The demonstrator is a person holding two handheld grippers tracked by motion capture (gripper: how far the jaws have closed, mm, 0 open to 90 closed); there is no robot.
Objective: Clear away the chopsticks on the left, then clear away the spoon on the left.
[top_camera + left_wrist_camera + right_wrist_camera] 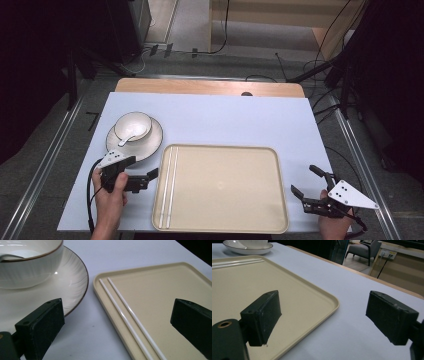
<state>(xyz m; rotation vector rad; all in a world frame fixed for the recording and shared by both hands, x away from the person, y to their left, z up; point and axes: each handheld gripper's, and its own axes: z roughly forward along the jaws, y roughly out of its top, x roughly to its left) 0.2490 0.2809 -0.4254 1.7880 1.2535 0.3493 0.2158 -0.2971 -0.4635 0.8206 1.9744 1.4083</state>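
Between the wide-open, empty left tongs (141,174): white chopsticks (130,317), judged just laid in tray (225,227). Right tongs (306,181) open, empty. Next: plate (75,287) with bowl (32,267) to be gripped.

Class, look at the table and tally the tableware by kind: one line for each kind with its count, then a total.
Chopsticks: 2, lying side by side along the tray's left edge
Tray: 1
Plate: 1
Bowl: 1, standing on the plate
Spoon: 1, resting in the bowl
Total: 6
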